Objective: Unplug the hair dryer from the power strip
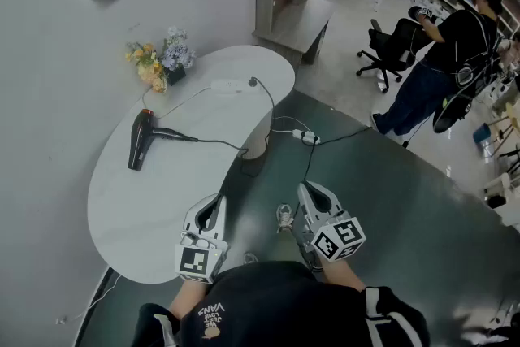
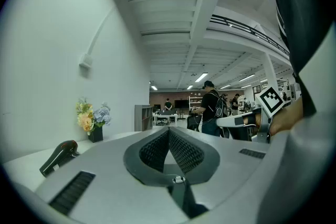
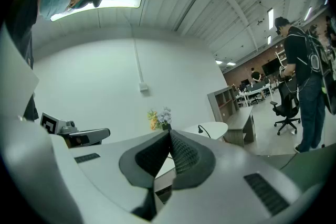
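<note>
At the left of the white kidney-shaped table (image 1: 138,223), the black hair dryer with a red band (image 1: 140,140) is laid flat, and its thin black cord (image 1: 215,144) is trailed off the table's near edge. Further right, past a bunch of yellow and blue flowers (image 1: 158,61), the white power strip (image 1: 226,85) is seen near the table's far edge, with a black plug (image 1: 253,82) seated at its right end. This plug is judged to be the dryer's, though the cord's loop below the table edge cannot be fully traced. For a clean pull, the strip is best pinned by one gripper while the plug body, not the cord, is pinched by the other and drawn straight out. The left gripper (image 1: 218,201) is held level over the table's near edge, jaws pressed together on nothing. The right gripper (image 1: 307,189) is held level beside it over the dark green floor, likewise clenched and empty. Both are kept well apart from the plug.
</note>
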`<state>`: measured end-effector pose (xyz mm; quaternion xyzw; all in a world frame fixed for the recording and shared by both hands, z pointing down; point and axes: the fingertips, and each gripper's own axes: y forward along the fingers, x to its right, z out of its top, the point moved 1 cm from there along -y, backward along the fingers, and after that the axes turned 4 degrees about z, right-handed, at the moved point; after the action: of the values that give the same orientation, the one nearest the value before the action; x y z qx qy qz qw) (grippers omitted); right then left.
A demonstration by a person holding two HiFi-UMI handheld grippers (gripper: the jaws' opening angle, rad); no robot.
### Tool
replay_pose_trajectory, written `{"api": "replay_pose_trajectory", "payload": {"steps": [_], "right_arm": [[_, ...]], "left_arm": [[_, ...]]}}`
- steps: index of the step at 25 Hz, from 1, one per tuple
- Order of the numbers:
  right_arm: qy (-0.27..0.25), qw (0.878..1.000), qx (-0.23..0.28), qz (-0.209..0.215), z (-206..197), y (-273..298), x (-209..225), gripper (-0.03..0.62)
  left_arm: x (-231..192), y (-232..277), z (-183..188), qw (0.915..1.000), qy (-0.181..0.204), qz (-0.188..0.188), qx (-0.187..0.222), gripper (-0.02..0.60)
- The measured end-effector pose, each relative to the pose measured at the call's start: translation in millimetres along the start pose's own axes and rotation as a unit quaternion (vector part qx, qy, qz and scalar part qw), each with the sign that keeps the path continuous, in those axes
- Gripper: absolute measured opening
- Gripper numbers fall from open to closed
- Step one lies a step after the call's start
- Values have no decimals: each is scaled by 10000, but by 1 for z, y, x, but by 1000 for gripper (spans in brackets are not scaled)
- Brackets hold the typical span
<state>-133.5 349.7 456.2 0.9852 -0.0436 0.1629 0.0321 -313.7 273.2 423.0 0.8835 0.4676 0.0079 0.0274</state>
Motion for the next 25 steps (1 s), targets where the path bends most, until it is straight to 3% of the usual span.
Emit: {"api": "replay_pose_trajectory", "payload": {"steps": [11,21,22,23,25], "right_arm": [[242,9993,91,267,-3,15,-5,44],[109,9997,-100,199,2,54,42,52],[96,9997,-125,208,4,59,48,68],[89,9996,-159,225,5,65,54,124],[89,9994,-221,264,8,78,64,140]], "left_arm": [[-11,7,-10,9999,85,56,-73,18],[-15,64,-24,9997,90,116,-205,21],[-16,71,-25,9996,96,118,-226,24],[-17,79,-25,9996,98,125,-243,25],[-19,95,-24,9995,73,141,-263,26]]}}
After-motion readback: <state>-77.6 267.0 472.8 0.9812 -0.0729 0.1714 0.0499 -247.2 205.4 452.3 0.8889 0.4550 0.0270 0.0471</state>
